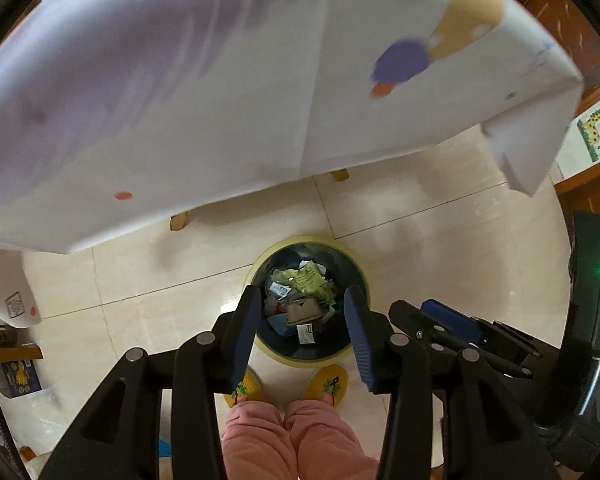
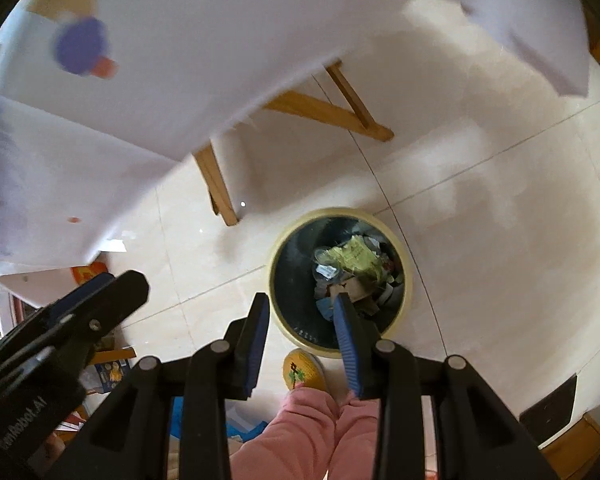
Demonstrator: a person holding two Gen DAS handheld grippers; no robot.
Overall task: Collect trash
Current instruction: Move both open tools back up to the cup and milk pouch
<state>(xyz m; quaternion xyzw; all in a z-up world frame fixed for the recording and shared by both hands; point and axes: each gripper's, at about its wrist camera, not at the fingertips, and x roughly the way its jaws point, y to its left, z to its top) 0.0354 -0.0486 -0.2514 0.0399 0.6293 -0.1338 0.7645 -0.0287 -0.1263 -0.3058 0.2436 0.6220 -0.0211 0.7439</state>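
Both grippers — left gripper (image 1: 304, 294), right gripper (image 2: 302, 300) — point down, fingers apart, over bin (image 1: 260, 264).

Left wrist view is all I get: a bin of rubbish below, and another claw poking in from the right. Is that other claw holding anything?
Observer: No. Its own camera shows the right claw with its jaws apart and nothing between them; the rim of the bin shows through the gap.
Operator: What holds the table up? I only see two stubs.
Observer: Wooden legs, joined by a slanted brace under the cloth.
Operator: Is there anything on my own claw that I can't see?
Observer: The left claw has white lettering along the side of its body.
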